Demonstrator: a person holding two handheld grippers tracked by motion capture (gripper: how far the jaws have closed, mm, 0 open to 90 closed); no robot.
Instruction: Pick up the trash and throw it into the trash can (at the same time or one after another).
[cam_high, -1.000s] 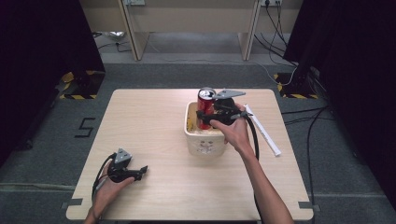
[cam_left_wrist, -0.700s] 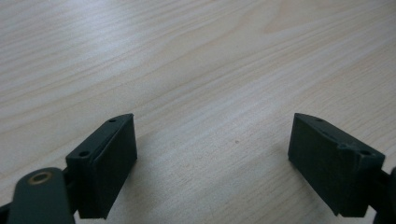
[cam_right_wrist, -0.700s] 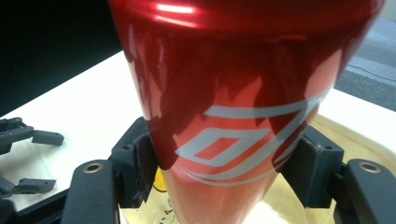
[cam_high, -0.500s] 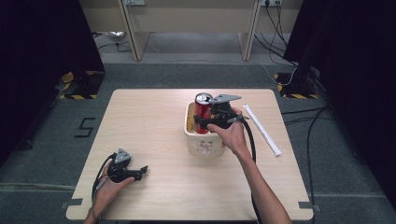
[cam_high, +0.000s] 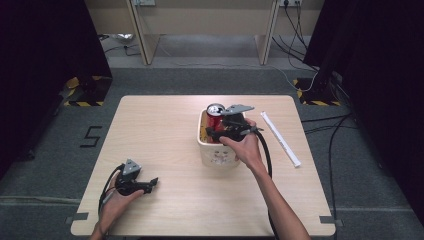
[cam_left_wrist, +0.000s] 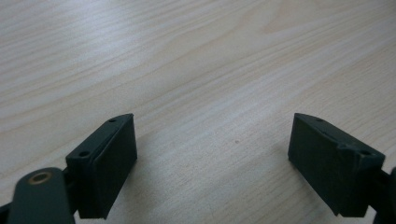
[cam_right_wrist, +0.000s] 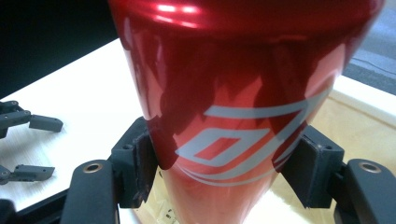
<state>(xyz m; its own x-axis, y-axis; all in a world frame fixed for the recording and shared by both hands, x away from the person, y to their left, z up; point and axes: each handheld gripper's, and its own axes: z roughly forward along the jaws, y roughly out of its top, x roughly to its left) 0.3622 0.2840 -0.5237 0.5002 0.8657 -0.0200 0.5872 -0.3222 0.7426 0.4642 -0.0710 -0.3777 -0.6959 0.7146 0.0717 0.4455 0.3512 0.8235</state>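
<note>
The right gripper (cam_high: 216, 131) is clamped on a red can (cam_right_wrist: 233, 102), one jaw pressed to each side of it, and holds it upright within the cream tub (cam_high: 216, 155) that stands right of centre on the wooden table (cam_high: 165, 125). The left gripper (cam_high: 150, 184) lies low at the near left of the table, its jaws spread wide over bare wood. A white tube (cam_high: 281, 138) lies on the table to the right of the tub.
</note>
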